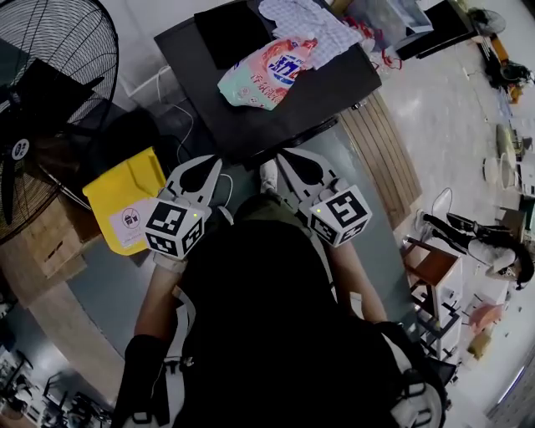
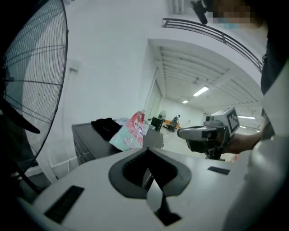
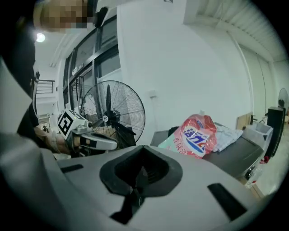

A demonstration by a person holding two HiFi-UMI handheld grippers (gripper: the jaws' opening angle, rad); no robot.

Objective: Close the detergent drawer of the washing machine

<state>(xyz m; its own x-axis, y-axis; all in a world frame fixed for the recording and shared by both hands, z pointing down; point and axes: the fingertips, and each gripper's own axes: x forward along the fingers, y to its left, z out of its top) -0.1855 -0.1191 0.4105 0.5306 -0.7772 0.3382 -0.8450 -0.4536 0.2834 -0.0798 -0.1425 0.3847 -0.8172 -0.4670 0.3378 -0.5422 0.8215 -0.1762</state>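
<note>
- Standing just ahead of both grippers, the washing machine (image 1: 334,88) is showing mainly its dark, flat top in the head view. The detergent drawer is on the face tucked under that top's near edge, too hidden to tell whether it is in or out.
- That near edge is slanting from lower left up to the right in the head view, and the face beneath it is turning toward the person. Which side of the top is longer I cannot tell.
- A pink and pale green detergent bag (image 1: 267,73) is lying on the top, with a black cloth (image 1: 230,33) behind it and a pale checked cloth (image 1: 309,25) beside it.
- The machine is resting on a grey floor (image 1: 368,221), with wooden slats (image 1: 384,159) lying along its right side and a white wall (image 2: 113,67) rising behind it.
- A large black fan (image 1: 50,84) is standing at the left, and a yellow bin (image 1: 125,201) is sitting below it, just beside the left gripper.
- The left gripper (image 1: 213,165) and right gripper (image 1: 286,159) are pointing side by side at the machine. Each one's jaws are pressing together with nothing between them.
</note>
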